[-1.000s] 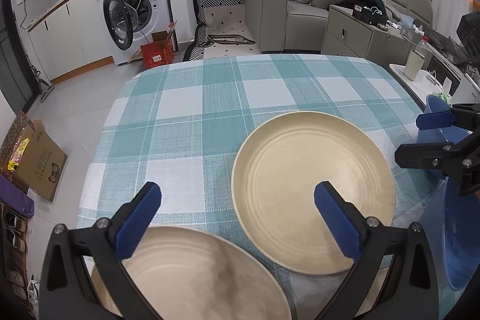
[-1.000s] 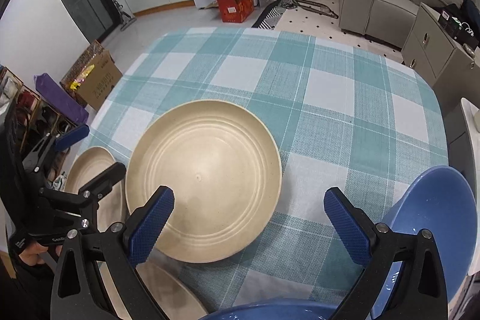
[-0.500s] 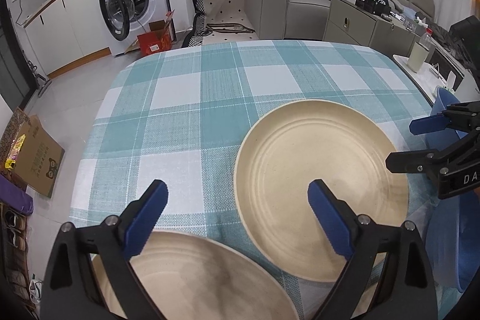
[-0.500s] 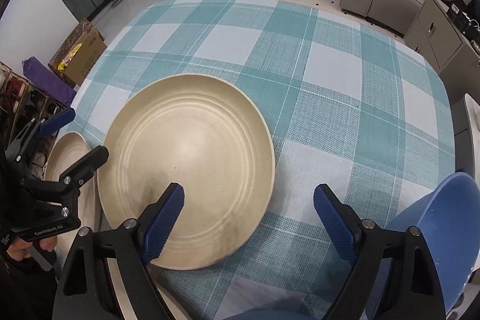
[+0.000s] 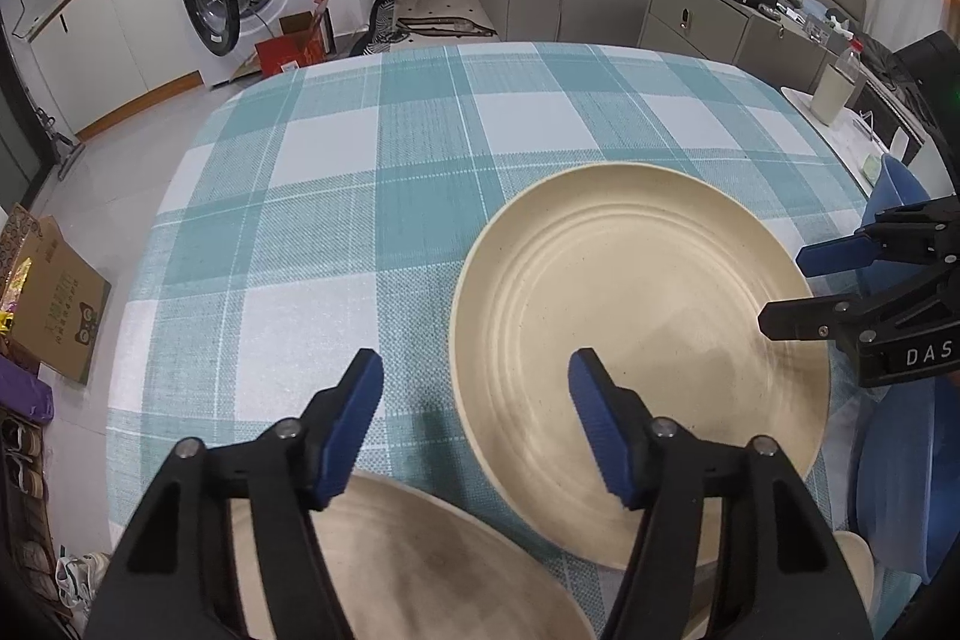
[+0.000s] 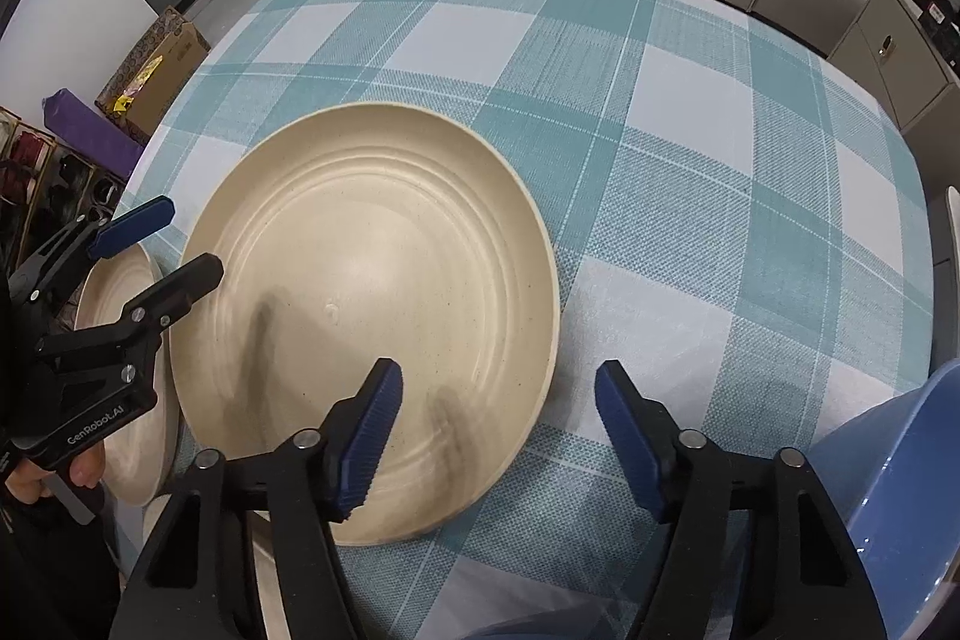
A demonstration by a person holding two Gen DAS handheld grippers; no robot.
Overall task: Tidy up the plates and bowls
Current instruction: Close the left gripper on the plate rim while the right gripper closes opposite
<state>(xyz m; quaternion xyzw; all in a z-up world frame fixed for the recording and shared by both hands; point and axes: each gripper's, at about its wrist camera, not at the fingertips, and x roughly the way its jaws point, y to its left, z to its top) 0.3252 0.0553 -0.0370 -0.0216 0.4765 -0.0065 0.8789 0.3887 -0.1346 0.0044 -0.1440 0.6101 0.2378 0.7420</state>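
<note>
I hold a gripper in each hand above the surface [image 5: 372,172], which is covered with a teal and white checked cloth. My left gripper [image 5: 471,421] points down at the cloth with its jaws closing; they straddle the left rim of the large cream plate [image 5: 642,340], one blue pad over the bare cloth and the other over the plate's inside, and neither pad presses on anything. My right gripper [image 6: 498,442] also has its jaws closing, astride the plate's right rim near the near edge of the surface, one pad over the plate and one over the cloth, clamped on nothing. The large cream plate lies flat toward the near edge of the surface, between my two grippers. A second cream plate [image 5: 432,568] lies at the near left corner, just beside the large one and under my left gripper. A blue bowl [image 6: 906,490] stands at the near right corner. In the right wrist view, fingers of my left hand [image 6: 54,478] wrap the left gripper's handle.
</note>
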